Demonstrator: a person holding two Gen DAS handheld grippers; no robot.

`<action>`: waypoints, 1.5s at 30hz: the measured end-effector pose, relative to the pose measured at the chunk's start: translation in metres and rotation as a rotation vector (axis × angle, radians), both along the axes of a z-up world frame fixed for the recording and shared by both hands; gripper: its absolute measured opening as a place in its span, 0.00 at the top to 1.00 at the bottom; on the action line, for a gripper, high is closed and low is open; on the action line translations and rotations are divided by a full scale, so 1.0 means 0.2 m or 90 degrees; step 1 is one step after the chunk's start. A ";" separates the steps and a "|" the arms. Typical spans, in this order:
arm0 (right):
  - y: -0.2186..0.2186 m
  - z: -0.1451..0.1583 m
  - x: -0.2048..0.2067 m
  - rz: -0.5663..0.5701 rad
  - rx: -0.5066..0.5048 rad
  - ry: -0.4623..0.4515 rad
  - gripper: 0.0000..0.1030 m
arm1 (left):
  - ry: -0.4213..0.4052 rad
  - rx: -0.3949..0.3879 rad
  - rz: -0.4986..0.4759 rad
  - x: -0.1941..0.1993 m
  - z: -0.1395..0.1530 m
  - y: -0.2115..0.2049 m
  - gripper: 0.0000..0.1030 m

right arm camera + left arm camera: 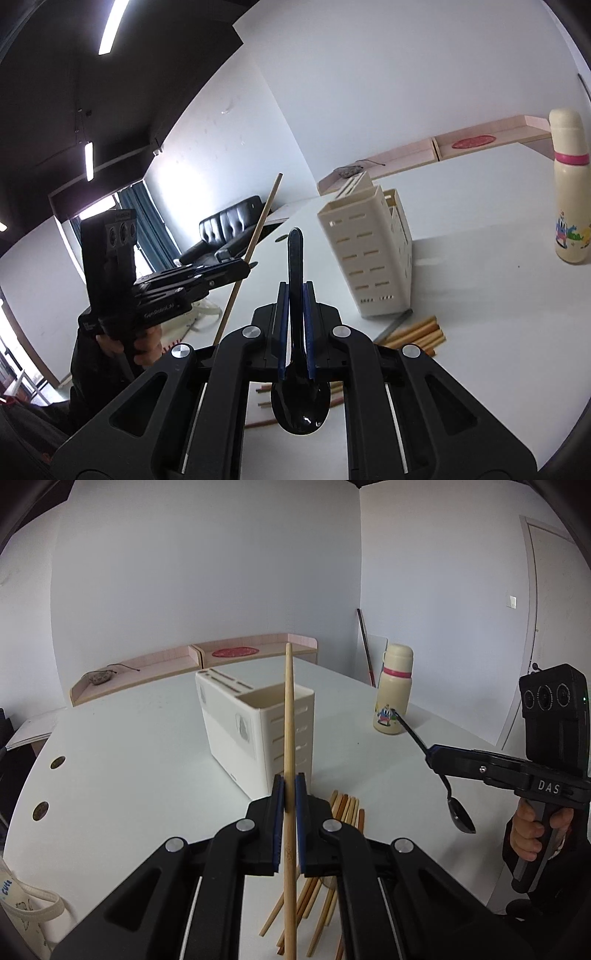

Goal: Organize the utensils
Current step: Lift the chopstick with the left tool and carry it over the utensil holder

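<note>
Utensils observed in both my grippers. My left gripper (290,794) is clamped on a single wooden chopstick (289,716), held off the white table (129,760) with its tip toward the far side. My right gripper (295,295) is clamped on the handle of a black spoon (298,402), bowl toward me. The cream utensil holder (255,734) stands upright just beyond. Loose chopsticks (347,806) lie on the table at its near side. A cream bottle (393,690) stands far right.
</note>
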State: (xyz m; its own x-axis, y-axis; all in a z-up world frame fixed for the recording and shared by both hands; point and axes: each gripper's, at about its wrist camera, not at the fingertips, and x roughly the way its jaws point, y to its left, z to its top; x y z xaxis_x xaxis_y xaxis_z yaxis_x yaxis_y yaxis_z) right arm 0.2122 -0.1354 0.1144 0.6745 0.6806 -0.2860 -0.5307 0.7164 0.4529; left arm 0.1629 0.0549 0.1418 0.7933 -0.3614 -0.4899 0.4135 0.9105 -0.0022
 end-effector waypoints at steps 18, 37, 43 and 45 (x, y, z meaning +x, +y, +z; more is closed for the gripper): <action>0.04 0.49 0.41 -0.070 0.009 -0.140 0.93 | -0.136 -0.079 0.057 0.27 0.41 -0.12 0.94; 0.08 0.35 0.64 -0.114 0.008 -0.161 0.91 | -0.185 -0.204 0.116 0.53 0.40 -0.04 0.94; 0.02 0.30 0.62 -0.124 0.065 -0.141 0.91 | -0.200 -0.239 0.120 0.39 0.37 -0.01 0.94; 0.02 0.29 0.61 -0.122 0.069 -0.136 0.91 | -0.200 -0.239 0.113 0.36 0.37 -0.01 0.94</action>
State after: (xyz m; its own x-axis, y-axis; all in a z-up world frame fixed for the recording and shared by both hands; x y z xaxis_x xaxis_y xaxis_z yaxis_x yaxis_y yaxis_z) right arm 0.3352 -0.1315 0.1728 0.8304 0.5543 -0.0567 -0.4822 0.7659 0.4253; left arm 0.2346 0.0522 0.2162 0.9461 -0.3135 -0.0812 0.2863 0.9268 -0.2429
